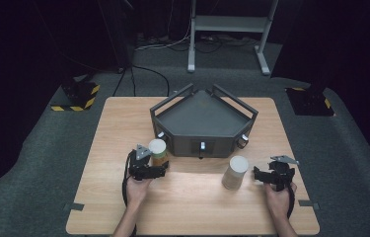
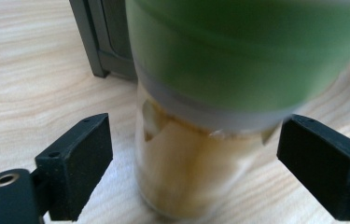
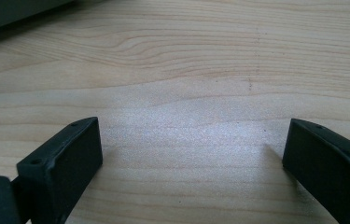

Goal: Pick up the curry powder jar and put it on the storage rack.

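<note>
A glass jar [image 1: 158, 152] with a pale lid, a green band and yellowish contents stands on the wooden table [image 1: 192, 207], just in front of the dark tray's left corner. My left gripper [image 1: 163, 169] reaches it from the near side. In the left gripper view the jar [image 2: 196, 177] stands between the black pads [image 2: 77, 163], with a small gap on each side, so the gripper [image 2: 195, 161] is open around it. My right gripper [image 1: 256, 174] rests low at the right, open, with bare wood between its jaws [image 3: 193, 154].
A dark grey five-sided tray [image 1: 159, 118] with raised rails sits at the middle back of the table. A pale cylindrical container [image 1: 235, 172] stands just left of my right gripper. A metal stand [image 1: 229, 22] is on the floor beyond the table.
</note>
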Available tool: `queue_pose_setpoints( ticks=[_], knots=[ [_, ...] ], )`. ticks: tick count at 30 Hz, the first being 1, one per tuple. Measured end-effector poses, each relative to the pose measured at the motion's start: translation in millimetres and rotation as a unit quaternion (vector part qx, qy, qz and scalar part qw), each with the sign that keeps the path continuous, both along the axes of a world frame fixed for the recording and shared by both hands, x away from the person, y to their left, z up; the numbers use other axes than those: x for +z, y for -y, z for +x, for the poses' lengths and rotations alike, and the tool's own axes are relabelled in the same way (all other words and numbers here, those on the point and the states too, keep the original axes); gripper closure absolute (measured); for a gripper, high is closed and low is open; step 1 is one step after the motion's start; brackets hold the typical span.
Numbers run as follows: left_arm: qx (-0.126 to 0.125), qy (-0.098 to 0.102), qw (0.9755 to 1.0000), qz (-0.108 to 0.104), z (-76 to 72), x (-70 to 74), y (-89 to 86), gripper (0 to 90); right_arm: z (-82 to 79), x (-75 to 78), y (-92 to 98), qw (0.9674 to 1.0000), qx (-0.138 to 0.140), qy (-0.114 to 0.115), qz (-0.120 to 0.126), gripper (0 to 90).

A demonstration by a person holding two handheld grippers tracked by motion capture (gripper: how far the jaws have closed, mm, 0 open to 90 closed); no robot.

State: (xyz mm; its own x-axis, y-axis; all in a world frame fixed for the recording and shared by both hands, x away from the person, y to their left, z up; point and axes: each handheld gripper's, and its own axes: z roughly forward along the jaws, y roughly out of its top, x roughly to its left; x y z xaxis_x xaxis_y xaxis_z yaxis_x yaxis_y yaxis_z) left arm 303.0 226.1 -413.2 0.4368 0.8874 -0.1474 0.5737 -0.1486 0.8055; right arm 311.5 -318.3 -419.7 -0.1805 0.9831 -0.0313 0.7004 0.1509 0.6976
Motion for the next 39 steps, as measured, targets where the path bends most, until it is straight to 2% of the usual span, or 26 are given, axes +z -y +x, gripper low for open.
queue_pose_setpoints(
  ticks=[13,27,33,39],
  knots=[
    [0.010,0.007,0.9998,-0.017,9.3,1.4,6.6,18.8,-0.2,-0.1,0.1,1.0000,0.001,0.001,0.000,4.2],
    [0.017,0.014,0.9997,-0.008,12.9,4.6,18.9,25.4,-0.4,-0.2,0.3,1.0000,0.001,0.001,0.001,4.6],
    [0.021,0.013,0.9997,-0.009,13.7,5.2,18.5,29.8,-0.4,-0.2,0.3,1.0000,0.001,0.001,0.001,4.6],
    [0.024,0.018,0.9996,0.003,11.8,6.6,21.9,32.1,-0.4,-0.2,0.3,1.0000,0.002,0.001,0.001,4.6]
  ],
)
